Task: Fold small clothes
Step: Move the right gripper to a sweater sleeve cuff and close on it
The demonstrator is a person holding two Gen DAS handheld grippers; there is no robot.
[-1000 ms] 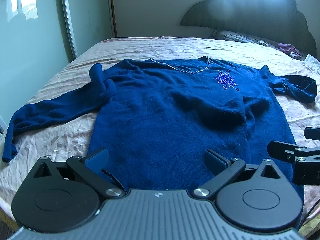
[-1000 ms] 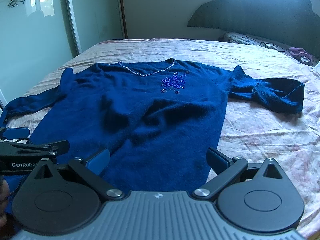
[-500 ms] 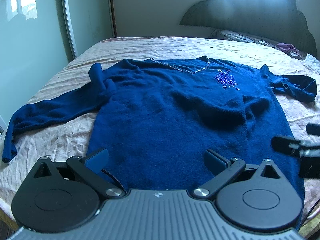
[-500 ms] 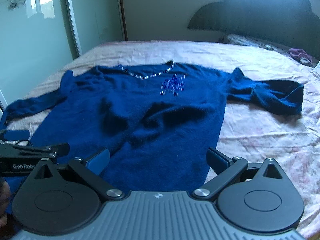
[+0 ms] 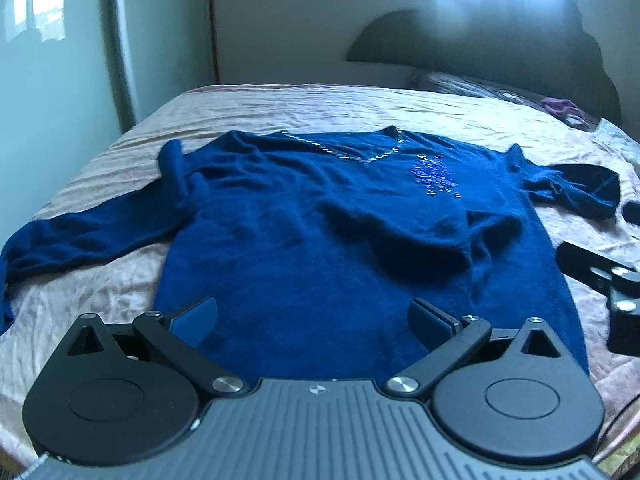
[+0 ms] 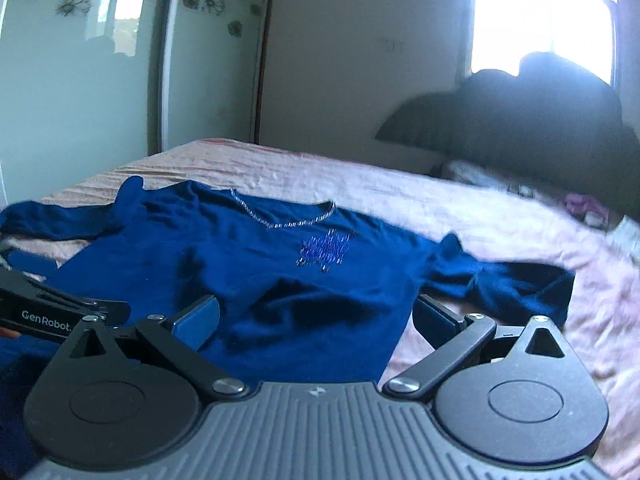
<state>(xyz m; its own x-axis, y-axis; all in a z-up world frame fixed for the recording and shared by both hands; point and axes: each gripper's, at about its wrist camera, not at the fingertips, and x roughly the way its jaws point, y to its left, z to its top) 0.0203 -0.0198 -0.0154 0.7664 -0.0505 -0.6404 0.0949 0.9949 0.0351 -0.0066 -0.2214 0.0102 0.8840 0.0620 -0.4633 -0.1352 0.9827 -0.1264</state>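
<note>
Both tools, left tool (image 5: pixel 312 316) and right tool (image 6: pixel 316 316), hover spread over the soft, limp blue knit sweater (image 5: pixel 340 240), best pinched at its lower-frame hem.

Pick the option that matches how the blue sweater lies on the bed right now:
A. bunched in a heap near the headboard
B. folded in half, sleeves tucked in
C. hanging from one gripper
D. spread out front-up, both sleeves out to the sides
D: the blue sweater lies flat on the bed with its beaded neckline facing up and a sleeve out to each side; both grippers stand open, holding nothing.
</note>
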